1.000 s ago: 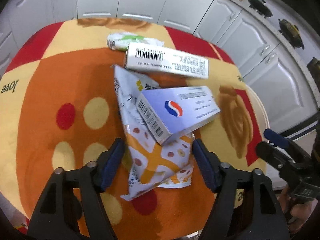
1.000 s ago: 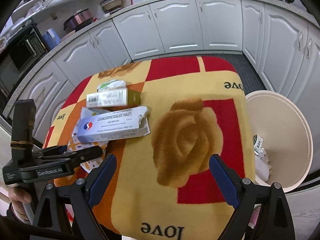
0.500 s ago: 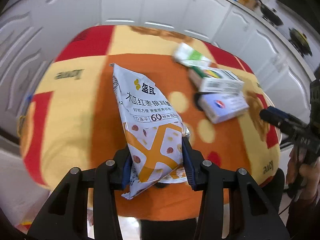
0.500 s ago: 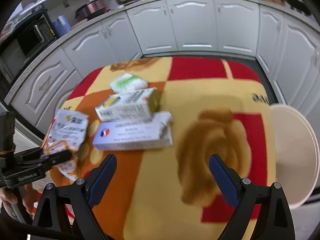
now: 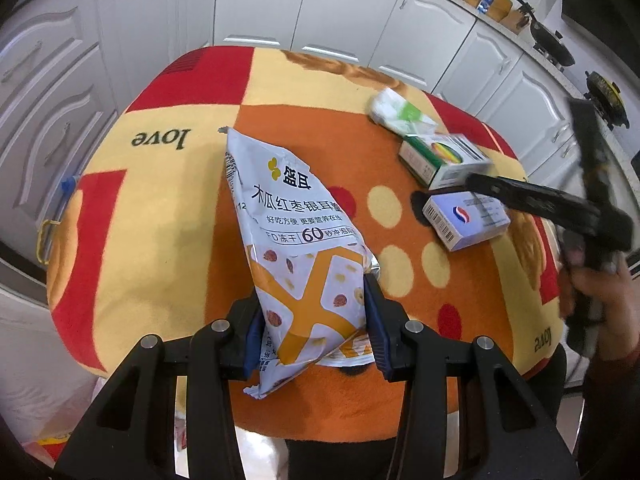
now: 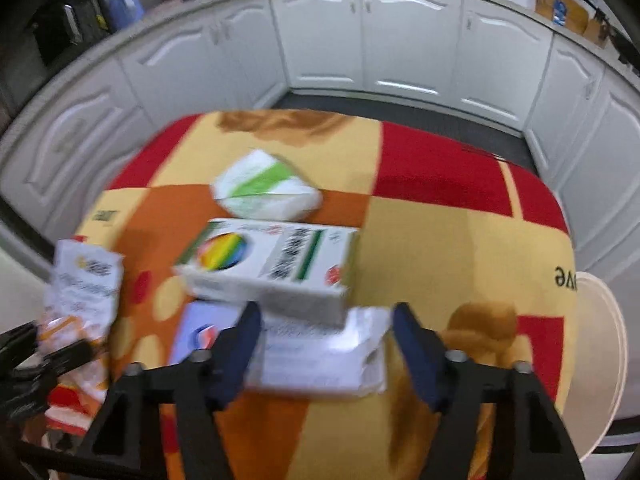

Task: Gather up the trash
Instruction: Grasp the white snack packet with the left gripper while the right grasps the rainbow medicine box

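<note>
Snack bag (image 5: 304, 248) overhangs table edge (image 5: 132, 364) (clamped).

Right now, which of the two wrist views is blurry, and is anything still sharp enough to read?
Left wrist view: sharp on the snack bag, whose print is readable between the left gripper pads; only the right gripper and hand at the edge smear. Right wrist view: motion-blurred throughout, so the rainbow-logo box text is illegible. Both bend the cabinets with fisheye curvature.
</note>
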### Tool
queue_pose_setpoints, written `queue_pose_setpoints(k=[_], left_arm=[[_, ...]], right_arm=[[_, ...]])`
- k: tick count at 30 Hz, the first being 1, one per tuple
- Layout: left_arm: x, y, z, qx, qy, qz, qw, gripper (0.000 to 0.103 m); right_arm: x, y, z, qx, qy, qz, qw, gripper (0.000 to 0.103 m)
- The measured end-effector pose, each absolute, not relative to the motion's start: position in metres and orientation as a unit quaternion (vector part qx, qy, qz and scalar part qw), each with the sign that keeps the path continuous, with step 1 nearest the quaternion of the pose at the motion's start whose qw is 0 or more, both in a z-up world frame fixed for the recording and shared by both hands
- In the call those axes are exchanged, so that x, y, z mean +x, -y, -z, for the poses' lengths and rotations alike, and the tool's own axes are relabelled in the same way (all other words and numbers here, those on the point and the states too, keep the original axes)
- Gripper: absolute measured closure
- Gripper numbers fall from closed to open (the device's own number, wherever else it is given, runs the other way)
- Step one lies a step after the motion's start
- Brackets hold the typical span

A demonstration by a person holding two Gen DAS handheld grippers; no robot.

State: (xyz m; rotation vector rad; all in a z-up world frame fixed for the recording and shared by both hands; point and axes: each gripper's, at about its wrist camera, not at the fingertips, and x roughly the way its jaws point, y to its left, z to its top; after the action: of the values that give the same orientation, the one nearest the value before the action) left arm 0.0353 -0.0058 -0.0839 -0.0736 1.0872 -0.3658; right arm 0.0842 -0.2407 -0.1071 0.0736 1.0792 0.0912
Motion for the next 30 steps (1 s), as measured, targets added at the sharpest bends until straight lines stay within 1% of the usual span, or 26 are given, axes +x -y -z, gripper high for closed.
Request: queue_pose_setpoints(k=[5, 10, 12, 14, 17, 19, 20, 22, 25, 30], left_arm=[[0.039, 0.006, 0.084, -0.041, -0.510, 0.175, 0.841, 0.061], [0.044, 0.004, 0.087, -0.042, -0.511, 0.177, 0.840, 0.061], [0.046, 0.002, 0.088, -0.045, -0.510, 0.176, 0.841, 0.061], [0.047, -0.001, 0.089, -0.048, -0.510, 0.176, 0.840, 0.061], [0.049, -0.004, 0.092, -0.054, -0.515, 0.175, 0.838, 0.061], [0.049, -0.006, 0.093, -0.058, -0.516, 0.178, 0.836, 0.061], [0.048, -0.006, 0.094, -0.059, -0.516, 0.179, 0.836, 0.061], [0.048, -0.007, 0.094, -0.062, -0.514, 0.180, 0.836, 0.061], [0.049, -0.009, 0.095, -0.065, -0.513, 0.180, 0.837, 0.061], [0.048, -0.015, 0.097, -0.073, -0.516, 0.179, 0.834, 0.061]], right_arm=[[0.117, 0.256, 0.116, 0.041, -0.496, 0.005, 0.867, 0.044], [0.114, 0.277, 0.113, 0.117, -0.510, -0.007, 0.852, 0.043], [0.108, 0.277, 0.107, 0.139, -0.511, -0.016, 0.848, 0.038], [0.105, 0.272, 0.100, 0.166, -0.505, -0.031, 0.847, 0.029], [0.112, 0.255, 0.097, 0.181, -0.511, -0.039, 0.839, 0.027], [0.121, 0.242, 0.099, 0.185, -0.517, -0.038, 0.835, 0.026], [0.128, 0.236, 0.101, 0.185, -0.520, -0.028, 0.833, 0.022], [0.138, 0.229, 0.105, 0.185, -0.523, -0.005, 0.832, 0.019], [0.154, 0.214, 0.113, 0.186, -0.530, 0.010, 0.827, 0.018], [0.151, 0.200, 0.117, 0.114, -0.542, 0.001, 0.832, 0.019]])
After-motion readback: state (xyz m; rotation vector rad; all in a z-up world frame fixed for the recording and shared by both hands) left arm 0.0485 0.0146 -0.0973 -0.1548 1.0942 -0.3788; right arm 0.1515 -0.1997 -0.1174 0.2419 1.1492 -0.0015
